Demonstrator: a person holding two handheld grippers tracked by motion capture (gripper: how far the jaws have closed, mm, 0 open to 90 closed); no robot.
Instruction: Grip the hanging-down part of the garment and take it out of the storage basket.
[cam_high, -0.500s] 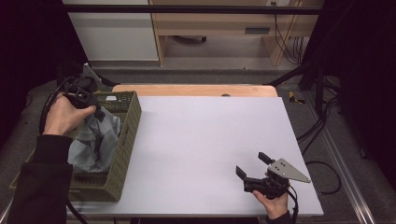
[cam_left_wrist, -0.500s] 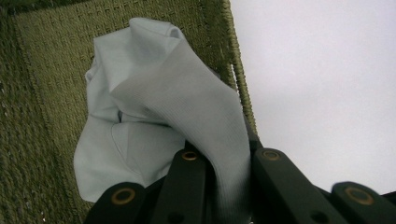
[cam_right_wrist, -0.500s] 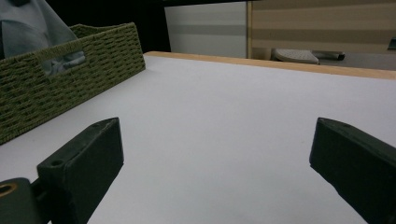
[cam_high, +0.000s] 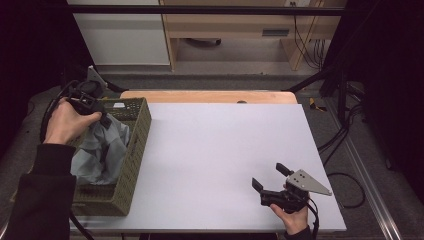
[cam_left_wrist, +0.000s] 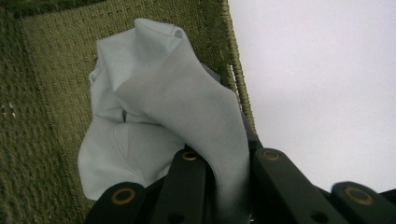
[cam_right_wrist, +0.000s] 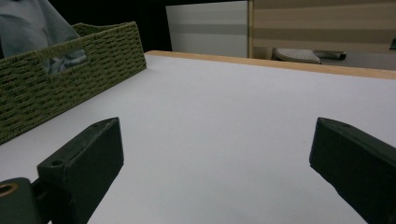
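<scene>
A pale grey-blue cloth (cam_high: 102, 147) hangs half out of an olive woven basket (cam_high: 137, 150) at the table's left edge. My left gripper (cam_high: 95, 111) is above the basket's far end, shut on a fold of the cloth. In the left gripper view the cloth (cam_left_wrist: 187, 107) runs up from between the pressed jaws of the left gripper (cam_left_wrist: 226, 182), over the basket's floor (cam_left_wrist: 46, 93). My right gripper (cam_high: 269, 176) rests low at the table's near right, open with nothing between its jaws. In the right gripper view the right gripper (cam_right_wrist: 217, 158) faces bare white tabletop, with the basket (cam_right_wrist: 70, 79) and cloth (cam_right_wrist: 28, 23) far left.
The white tabletop (cam_high: 225, 150) stretches between the basket and the right gripper. A wooden strip (cam_high: 210, 95) borders its far edge. Beyond it stand a white cabinet (cam_high: 120, 35) and a wooden shelf unit (cam_high: 230, 25). Cables (cam_high: 345, 135) lie on the floor at the right.
</scene>
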